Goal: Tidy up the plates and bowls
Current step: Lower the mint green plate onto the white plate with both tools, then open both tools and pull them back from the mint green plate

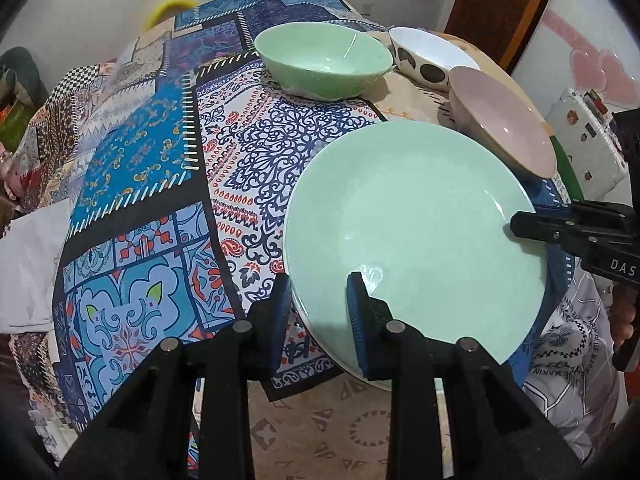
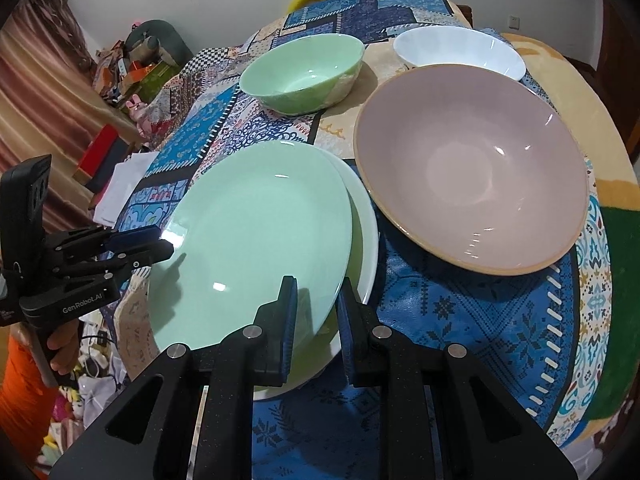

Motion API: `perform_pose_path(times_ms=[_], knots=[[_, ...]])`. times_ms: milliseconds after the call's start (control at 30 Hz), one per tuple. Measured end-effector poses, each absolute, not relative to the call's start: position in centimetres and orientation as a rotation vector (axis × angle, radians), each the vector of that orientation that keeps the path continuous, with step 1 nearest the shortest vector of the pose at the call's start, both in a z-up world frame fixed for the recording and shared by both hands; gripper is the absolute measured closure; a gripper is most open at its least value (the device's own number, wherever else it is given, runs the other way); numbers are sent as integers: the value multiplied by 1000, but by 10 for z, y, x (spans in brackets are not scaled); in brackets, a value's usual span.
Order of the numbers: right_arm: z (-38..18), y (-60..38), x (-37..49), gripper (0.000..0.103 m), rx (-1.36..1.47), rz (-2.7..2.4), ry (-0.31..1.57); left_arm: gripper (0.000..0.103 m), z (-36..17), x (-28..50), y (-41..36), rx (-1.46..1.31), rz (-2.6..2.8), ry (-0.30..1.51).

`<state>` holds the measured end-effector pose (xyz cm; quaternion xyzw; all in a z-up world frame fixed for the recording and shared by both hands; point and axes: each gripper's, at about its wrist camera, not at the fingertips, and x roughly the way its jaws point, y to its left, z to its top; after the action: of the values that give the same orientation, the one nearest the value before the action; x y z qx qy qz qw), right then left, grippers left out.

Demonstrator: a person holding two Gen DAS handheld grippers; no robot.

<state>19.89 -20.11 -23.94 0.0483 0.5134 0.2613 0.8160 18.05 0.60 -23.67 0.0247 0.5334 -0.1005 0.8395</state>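
Gripping the green plate [image 2: 256, 240] at opposite rims, left tool [image 1: 318, 312] and right tool [image 2: 316, 320] may drop it onto the white plate [image 2: 366, 240] near the counter edge if either slips.

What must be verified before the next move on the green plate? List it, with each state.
1. Green plate rim sits between the left gripper fingers: ok.
2. Opposite rim sits between the right gripper fingers: ok.
3. Both grippers clamped firmly on the rim: cannot tell.
4. Green plate centred on the white plate beneath: not ok, the white plate's rim shows along one side.
5. Pink bowl apart from the plates: cannot tell, the rims look very close.
6. Green bowl out of the way: ok, it stands farther back.
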Motion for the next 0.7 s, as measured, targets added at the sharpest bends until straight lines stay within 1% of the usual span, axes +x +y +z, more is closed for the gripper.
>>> perform_pose_path(times_ms=[167, 367, 467, 533, 600, 700], knots=[[-231, -206, 195, 85, 59, 508, 1059, 75, -236, 180, 6, 42, -198, 1131], [-212, -223, 188, 71, 27, 472, 984, 73, -224, 179, 10, 15, -178, 1110], [-202, -232, 184, 65, 13, 442, 940, 62, -208, 180, 12, 4, -163, 1070], [-196, -240, 184, 59, 16, 424, 916, 49, -197, 181, 11, 1, -153, 1037], [-190, -249, 185, 57, 19, 396, 893, 41, -185, 183, 8, -1, -150, 1006], [-183, -259, 186, 53, 27, 359, 869, 38, -169, 190, -3, -6, -176, 975]])
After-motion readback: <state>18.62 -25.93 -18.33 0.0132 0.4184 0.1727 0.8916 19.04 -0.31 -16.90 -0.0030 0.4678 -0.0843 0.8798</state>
